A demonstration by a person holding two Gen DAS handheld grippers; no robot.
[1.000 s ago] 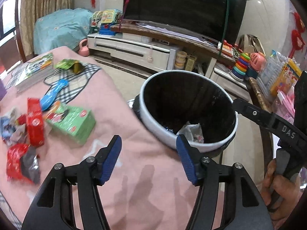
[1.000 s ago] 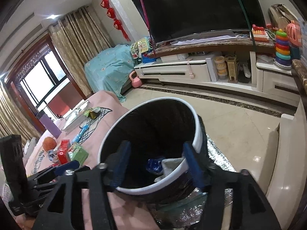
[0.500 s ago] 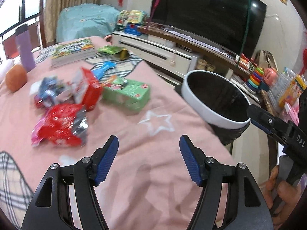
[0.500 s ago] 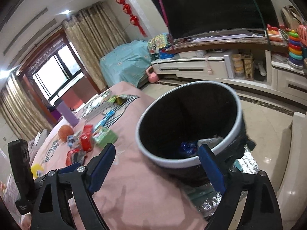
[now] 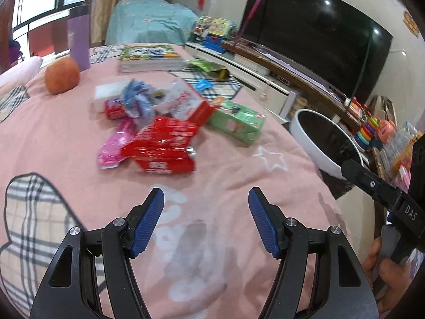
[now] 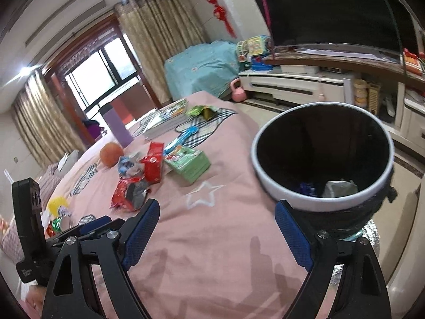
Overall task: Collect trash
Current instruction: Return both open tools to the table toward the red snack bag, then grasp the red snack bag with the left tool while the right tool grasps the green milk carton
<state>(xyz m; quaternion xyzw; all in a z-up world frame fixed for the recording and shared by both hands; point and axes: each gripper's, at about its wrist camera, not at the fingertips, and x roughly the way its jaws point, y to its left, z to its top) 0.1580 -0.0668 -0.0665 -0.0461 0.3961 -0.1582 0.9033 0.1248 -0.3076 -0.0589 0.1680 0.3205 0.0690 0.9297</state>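
Nearest the lenses, both hand-held grippers hung empty over the pink-covered desk [image 5: 212, 186]. The left hand-held gripper [image 5: 206, 220] was released, blue pads apart with only bare cloth between them; the right hand-held gripper [image 6: 217, 235] had just been opening and stood spread wide, nothing between its pads, which suggests it was free for another pick. Beyond the left one lay the remaining trash, heaped so that several pieces overlapped: a red wrapper [image 5: 164, 146] on top, a pink packet [image 5: 113, 151] partly under it, a crumpled blue wrapper [image 5: 138, 99] behind, and a green box [image 5: 236, 123] just beside the heap. The bin [image 6: 322, 156], black-lined with a pale rim, stood off the desk's edge, close beside it, probably so that each piece could be carried over quickly; some scraps already lay at its bottom. Farther back were an orange [image 5: 62, 75], books [image 5: 150, 58] and a green pouch [image 5: 209, 67], well apart from the heap, and then the television [image 5: 313, 45].
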